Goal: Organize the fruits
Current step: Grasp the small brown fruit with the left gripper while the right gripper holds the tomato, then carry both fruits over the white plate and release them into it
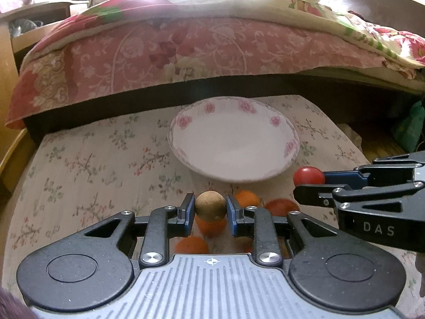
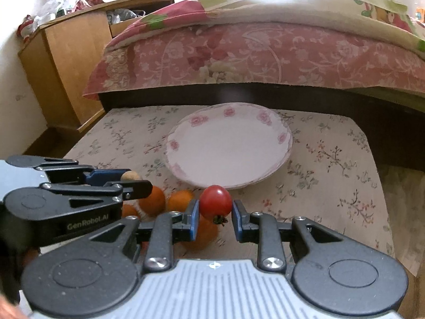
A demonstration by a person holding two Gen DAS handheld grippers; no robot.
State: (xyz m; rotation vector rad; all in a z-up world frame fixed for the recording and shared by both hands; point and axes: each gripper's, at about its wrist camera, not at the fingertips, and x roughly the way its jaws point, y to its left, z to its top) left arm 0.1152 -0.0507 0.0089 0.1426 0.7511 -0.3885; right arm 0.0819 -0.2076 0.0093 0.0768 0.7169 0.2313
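A white plate [image 1: 183, 122] [image 2: 175, 146] with pink flowers on its rim sits bare at the middle of the cloth-covered table [image 1: 93, 164] [image 2: 332, 164]. My left gripper [image 1: 210, 208] [image 2: 132, 183] is shut on a round brown fruit [image 1: 210, 203] [image 2: 130, 175], just short of the plate's near edge. My right gripper [image 2: 215, 212] [image 1: 309, 184] is shut on a red tomato [image 2: 215, 202] [image 1: 309, 175], near the plate's right front rim. Several oranges [image 1: 247, 198] [image 2: 155, 199] lie on the cloth below and between the two grippers, partly hidden by the fingers.
A bed with a pink floral quilt [image 1: 186, 50] [image 2: 252, 53] runs along the table's far side, its dark frame close behind the plate. A wooden cabinet [image 2: 66, 69] stands to the left. The table's right edge [image 2: 377, 175] drops to the floor.
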